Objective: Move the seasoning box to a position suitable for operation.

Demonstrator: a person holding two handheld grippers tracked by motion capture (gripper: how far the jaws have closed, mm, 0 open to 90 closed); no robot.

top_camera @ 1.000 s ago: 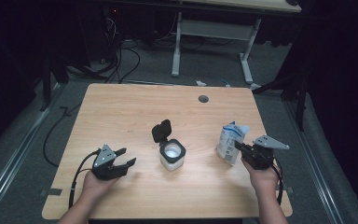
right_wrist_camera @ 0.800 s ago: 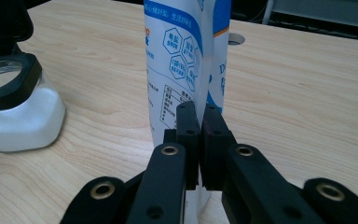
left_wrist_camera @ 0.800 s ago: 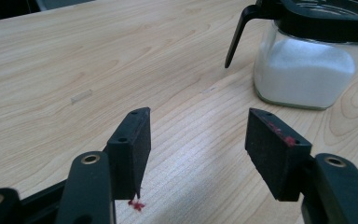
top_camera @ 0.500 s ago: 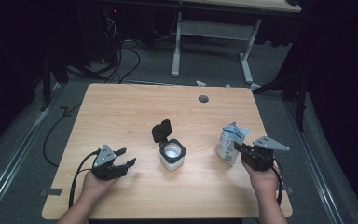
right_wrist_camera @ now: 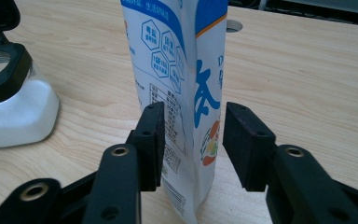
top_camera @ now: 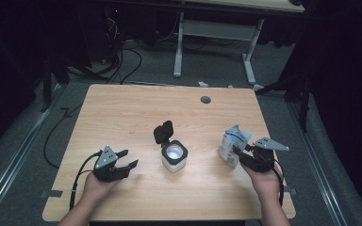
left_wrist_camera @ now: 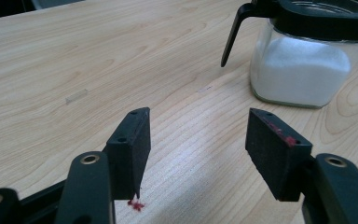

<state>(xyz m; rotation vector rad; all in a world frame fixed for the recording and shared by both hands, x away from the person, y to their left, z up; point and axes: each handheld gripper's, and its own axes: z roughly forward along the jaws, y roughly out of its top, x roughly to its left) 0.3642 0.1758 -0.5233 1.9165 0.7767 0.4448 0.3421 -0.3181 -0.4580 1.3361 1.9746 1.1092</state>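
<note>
white-and-blue pouch (right_wrist_camera: 177, 70) standing upright near the right edge of the table (top_camera: 122, 117), between the fingers of the right gripper (right_wrist_camera: 191, 140), which have just been opening and now stand slightly clear on the right side, close or touching on the left. looks like the letting-go step after setting it down; next, backing straight off without tipping it. left gripper (left_wrist_camera: 198, 144) wide open, empty, near the open jar (left_wrist_camera: 303, 65) of white powder mid-table.

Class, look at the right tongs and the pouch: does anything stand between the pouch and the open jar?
Nothing visible does. The pouch stands between the right tongs, which have just been opening; bare table separates it from the jar.
</note>
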